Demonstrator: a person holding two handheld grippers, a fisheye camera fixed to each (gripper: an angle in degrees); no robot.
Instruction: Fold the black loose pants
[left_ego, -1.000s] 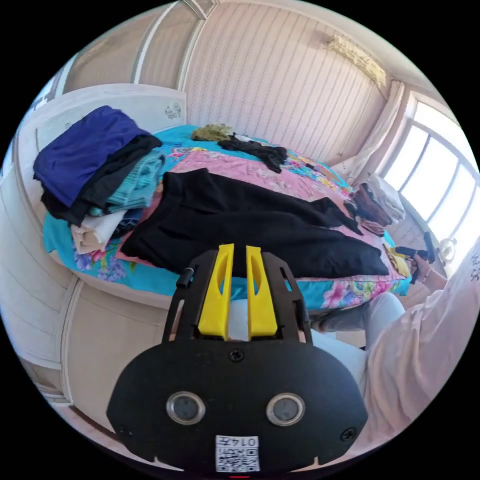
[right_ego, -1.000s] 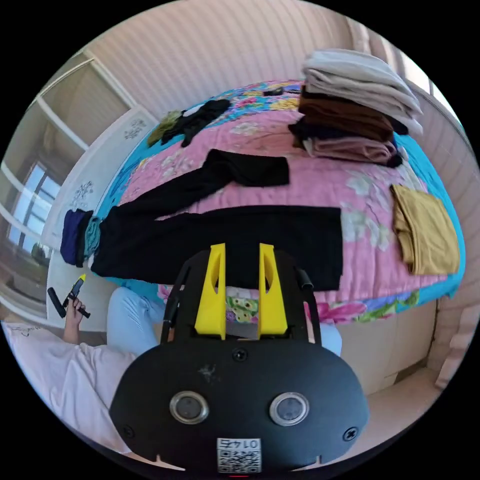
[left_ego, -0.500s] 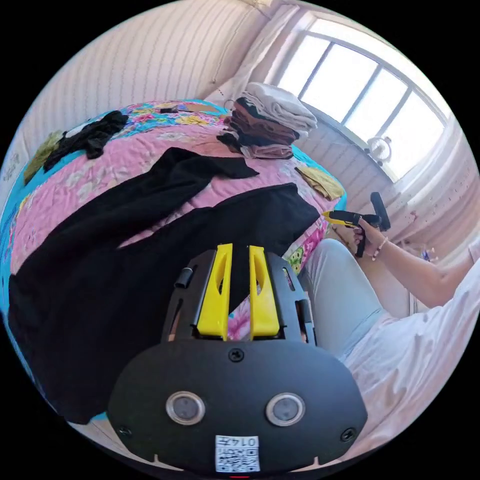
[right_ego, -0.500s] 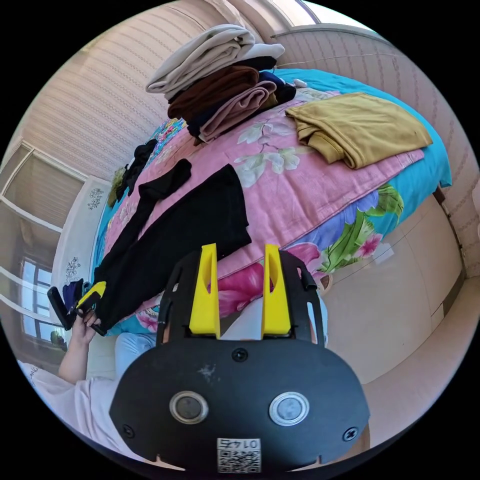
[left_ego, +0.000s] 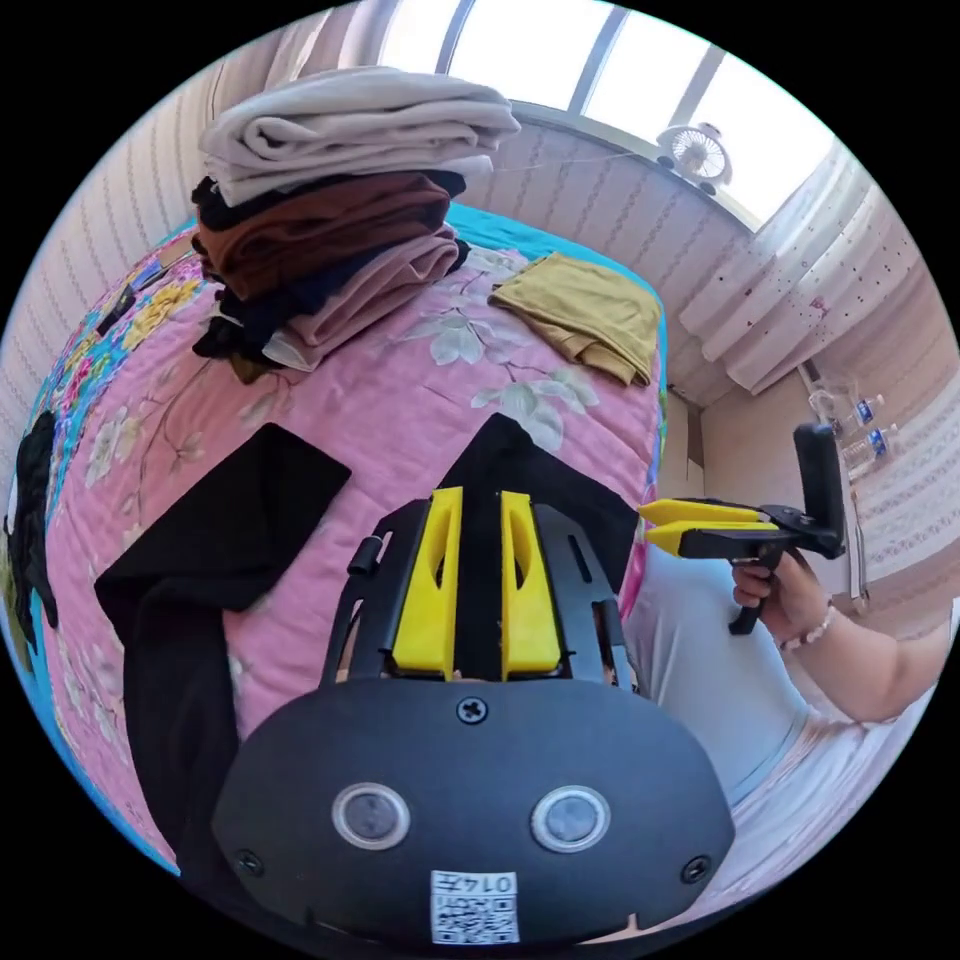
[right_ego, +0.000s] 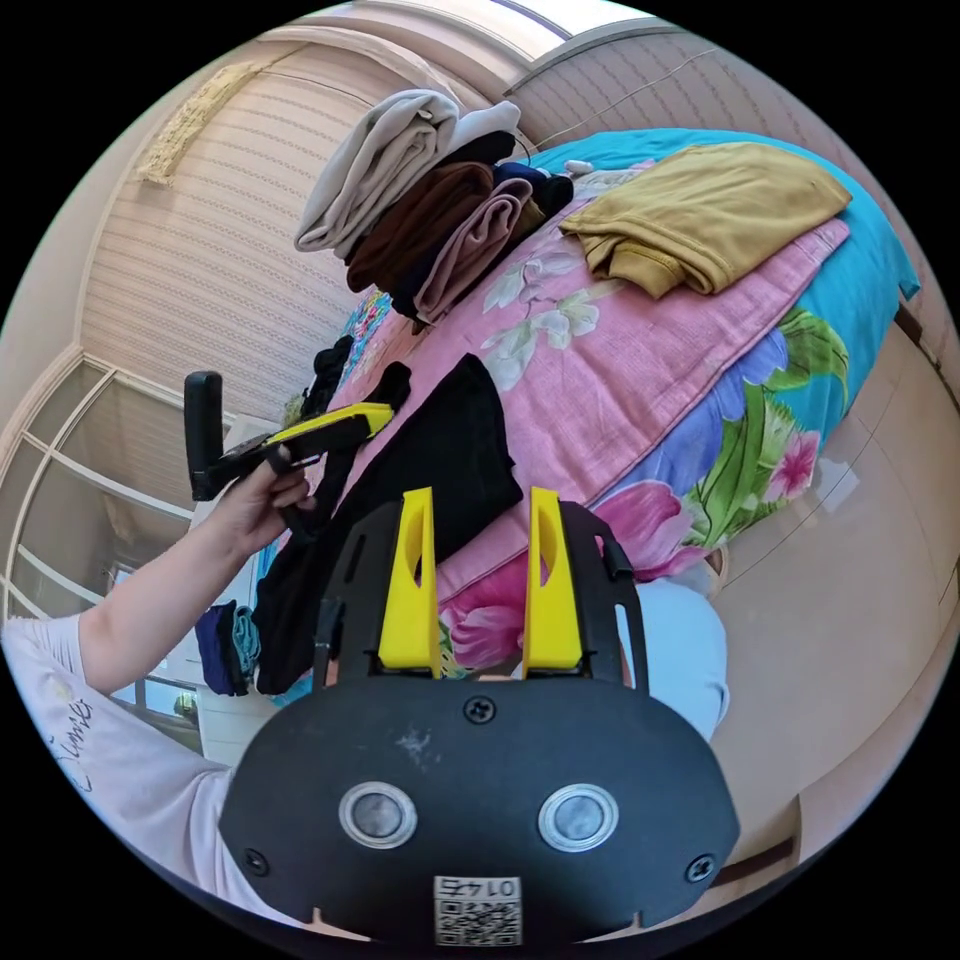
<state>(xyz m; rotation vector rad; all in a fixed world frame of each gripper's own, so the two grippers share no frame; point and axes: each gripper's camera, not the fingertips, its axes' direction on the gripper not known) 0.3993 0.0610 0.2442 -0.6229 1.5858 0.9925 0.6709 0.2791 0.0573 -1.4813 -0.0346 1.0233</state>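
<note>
Pink quilt (left_ego: 380, 400) bore the black pants (left_ego: 190, 560), spread flat, hems near its edge | pants looked soft, light, limp; best pinched at a hem corner | left gripper (left_ego: 478, 585) over one hem, jaws slightly apart, empty | right gripper (right_ego: 478, 585) off the edge, jaws wider, empty

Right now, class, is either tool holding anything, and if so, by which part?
Nothing is held. The left tool and right tool hang with jaws parted and nothing between them, clear of the black pants on the bed.
</note>
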